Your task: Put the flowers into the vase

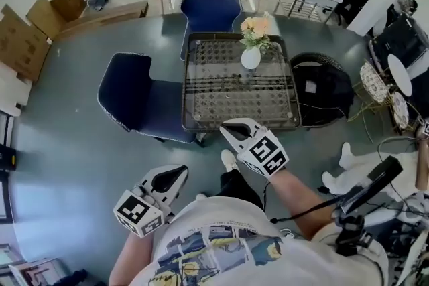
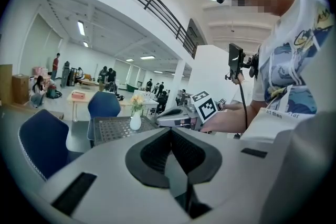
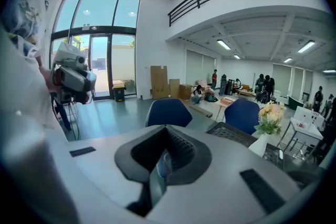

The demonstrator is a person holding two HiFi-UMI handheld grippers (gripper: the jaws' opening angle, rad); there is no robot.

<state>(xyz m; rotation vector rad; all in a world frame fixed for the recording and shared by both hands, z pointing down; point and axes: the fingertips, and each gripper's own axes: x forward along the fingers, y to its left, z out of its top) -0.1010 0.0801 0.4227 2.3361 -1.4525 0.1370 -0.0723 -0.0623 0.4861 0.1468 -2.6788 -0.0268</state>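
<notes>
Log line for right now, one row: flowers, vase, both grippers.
flowers: in vase | vase: upright on glass table | left hand-held gripper: shut, empty | right hand-held gripper: shut, empty

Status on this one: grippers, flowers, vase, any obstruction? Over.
Left gripper and right gripper shut, empty, short of the table. Flowers already in the vase, upright at the table's far side. No obstruction seen.
</notes>
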